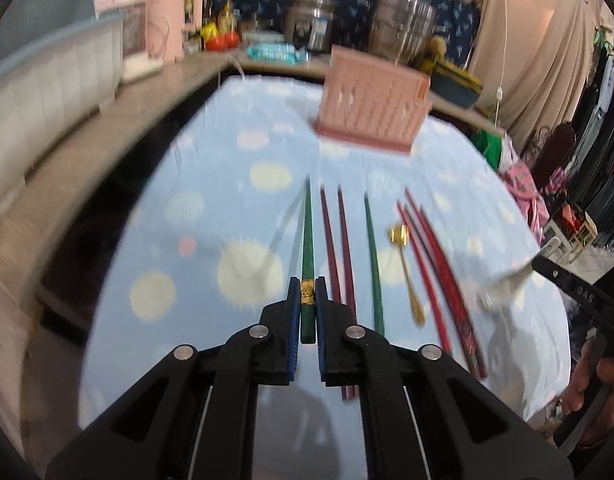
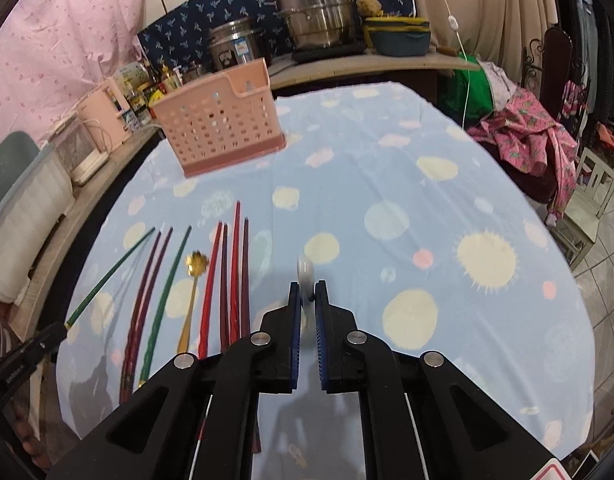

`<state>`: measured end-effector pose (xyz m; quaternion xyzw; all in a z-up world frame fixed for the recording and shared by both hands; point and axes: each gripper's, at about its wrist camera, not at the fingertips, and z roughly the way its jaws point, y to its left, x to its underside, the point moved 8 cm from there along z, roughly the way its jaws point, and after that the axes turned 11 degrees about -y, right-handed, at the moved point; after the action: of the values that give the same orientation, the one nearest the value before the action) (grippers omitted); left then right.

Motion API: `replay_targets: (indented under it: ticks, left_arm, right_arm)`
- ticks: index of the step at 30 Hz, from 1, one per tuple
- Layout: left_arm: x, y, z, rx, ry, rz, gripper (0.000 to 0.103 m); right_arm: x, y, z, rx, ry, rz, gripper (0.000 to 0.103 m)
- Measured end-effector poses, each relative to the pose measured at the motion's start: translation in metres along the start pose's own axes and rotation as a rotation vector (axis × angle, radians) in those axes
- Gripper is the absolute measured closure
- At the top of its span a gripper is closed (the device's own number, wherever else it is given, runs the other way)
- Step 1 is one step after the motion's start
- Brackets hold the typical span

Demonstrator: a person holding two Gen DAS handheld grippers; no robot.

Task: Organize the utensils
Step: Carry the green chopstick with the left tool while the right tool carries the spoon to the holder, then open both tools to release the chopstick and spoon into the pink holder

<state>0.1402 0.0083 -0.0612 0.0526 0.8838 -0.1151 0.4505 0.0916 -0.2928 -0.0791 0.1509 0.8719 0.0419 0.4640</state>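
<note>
Two green chopsticks [image 1: 307, 256], six red chopsticks [image 2: 227, 280], two spoons [image 2: 193, 296].

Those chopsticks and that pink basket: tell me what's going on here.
A person is sorting utensils with two handheld grippers. The left gripper has its jaws shut on a green chopstick, lifted off the tablecloth. The right gripper is clamped on a white spoon. The other chopsticks and a gold spoon lie in a row. The pink basket stands behind them.
</note>
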Motion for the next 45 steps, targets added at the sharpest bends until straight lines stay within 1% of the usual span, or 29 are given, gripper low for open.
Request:
replay_targets:
  ticks: [2, 8, 12, 13, 17, 18, 20, 23, 26, 28, 30, 34, 37, 40, 45]
  left_arm:
    - [-0.019, 0.000, -0.001, -0.001, -0.035, 0.005, 0.096]
    - [-0.100, -0.005, 0.001, 0.002, -0.172, 0.025, 0.096]
    - [-0.169, -0.015, 0.004, 0.009, -0.281, 0.061, 0.096]
    - [-0.182, -0.019, 0.004, 0.013, -0.302, 0.067, 0.096]
    - [-0.241, -0.034, 0.010, 0.035, -0.388, 0.082, 0.096]
    - [-0.251, -0.038, 0.011, 0.045, -0.402, 0.081, 0.096]
    - [-0.283, -0.048, 0.014, 0.067, -0.445, 0.077, 0.096]
    - [-0.322, -0.061, 0.016, 0.083, -0.517, 0.082, 0.096]
    - [-0.349, -0.071, 0.027, 0.089, -0.560, 0.088, 0.096]
    - [-0.359, -0.074, 0.043, 0.085, -0.568, 0.090, 0.096]
    - [-0.363, -0.074, 0.065, 0.076, -0.556, 0.087, 0.096]
    - [-0.358, -0.070, 0.104, 0.054, -0.518, 0.080, 0.096]
    - [-0.348, -0.063, 0.129, 0.042, -0.487, 0.073, 0.096]
    - [-0.336, -0.054, 0.145, 0.034, -0.452, 0.062, 0.096]
    - [-0.324, -0.041, 0.154, 0.019, -0.429, 0.041, 0.096]
  right_arm:
    - [-0.015, 0.001, 0.000, -0.006, -0.022, -0.008, 0.097]
    - [-0.073, 0.013, 0.010, -0.036, -0.105, -0.034, 0.097]
    - [-0.122, 0.022, 0.025, -0.053, -0.167, -0.044, 0.097]
    - [-0.132, 0.024, 0.028, -0.058, -0.180, -0.042, 0.097]
    - [-0.177, 0.037, 0.052, -0.083, -0.216, -0.042, 0.097]
    - [-0.186, 0.040, 0.058, -0.088, -0.224, -0.043, 0.097]
    - [-0.206, 0.048, 0.073, -0.104, -0.234, -0.034, 0.097]
    - [-0.228, 0.058, 0.096, -0.114, -0.244, -0.035, 0.097]
    - [-0.239, 0.067, 0.120, -0.106, -0.245, -0.045, 0.097]
    - [-0.245, 0.069, 0.136, -0.108, -0.238, -0.034, 0.097]
    - [-0.249, 0.069, 0.152, -0.106, -0.227, -0.022, 0.097]
    - [-0.248, 0.070, 0.182, -0.096, -0.201, -0.021, 0.097]
    - [-0.240, 0.070, 0.201, -0.093, -0.168, -0.016, 0.097]
    - [-0.230, 0.069, 0.215, -0.088, -0.139, -0.022, 0.097]
    - [-0.216, 0.071, 0.226, -0.086, -0.107, -0.031, 0.096]
